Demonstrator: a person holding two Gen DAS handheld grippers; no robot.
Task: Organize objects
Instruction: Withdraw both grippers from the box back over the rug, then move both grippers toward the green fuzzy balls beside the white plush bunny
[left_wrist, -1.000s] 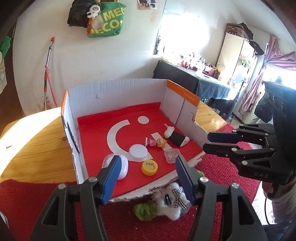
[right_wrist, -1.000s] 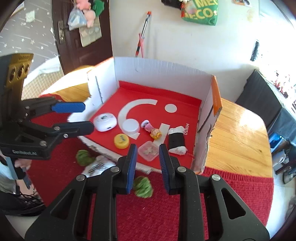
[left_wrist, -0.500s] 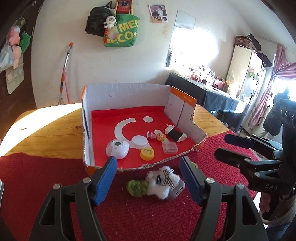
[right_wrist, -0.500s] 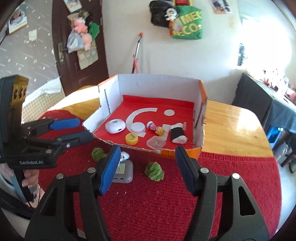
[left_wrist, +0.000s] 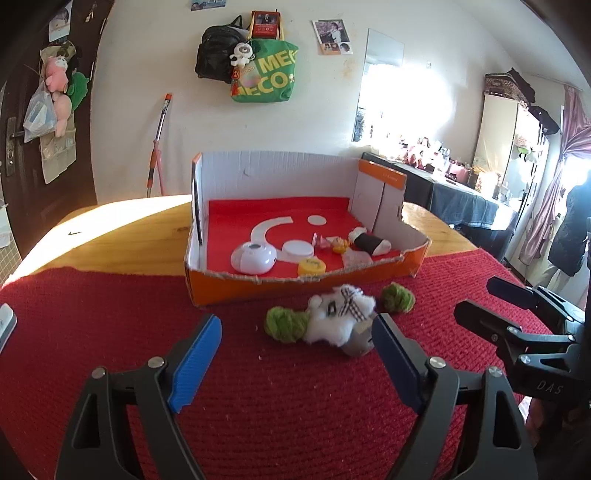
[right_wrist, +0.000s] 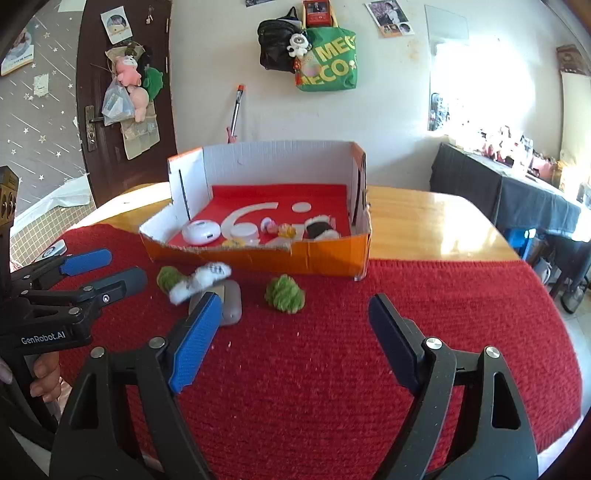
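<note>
- Partly done, by my reading: the cardboard box (left_wrist: 303, 284) on the desk already holds a white round device (left_wrist: 253, 257), white lid (left_wrist: 297, 248), yellow cap (left_wrist: 312, 266), small figurines (left_wrist: 332, 243), a clear case and a black-and-white roll (left_wrist: 369, 242).
- Left outside, on the red mat (right_wrist: 332, 369) just before the box: a white plush (left_wrist: 340, 314) over a grey case (right_wrist: 231, 301), and two green pom-poms (right_wrist: 285, 294).
- Left tool (left_wrist: 295, 354) and right tool (right_wrist: 291, 343) have just been opening; both stand wide and empty.

Two green pompoms (right_wrist: 285, 294), one box (right_wrist: 258, 258), one plush (left_wrist: 340, 314).
</note>
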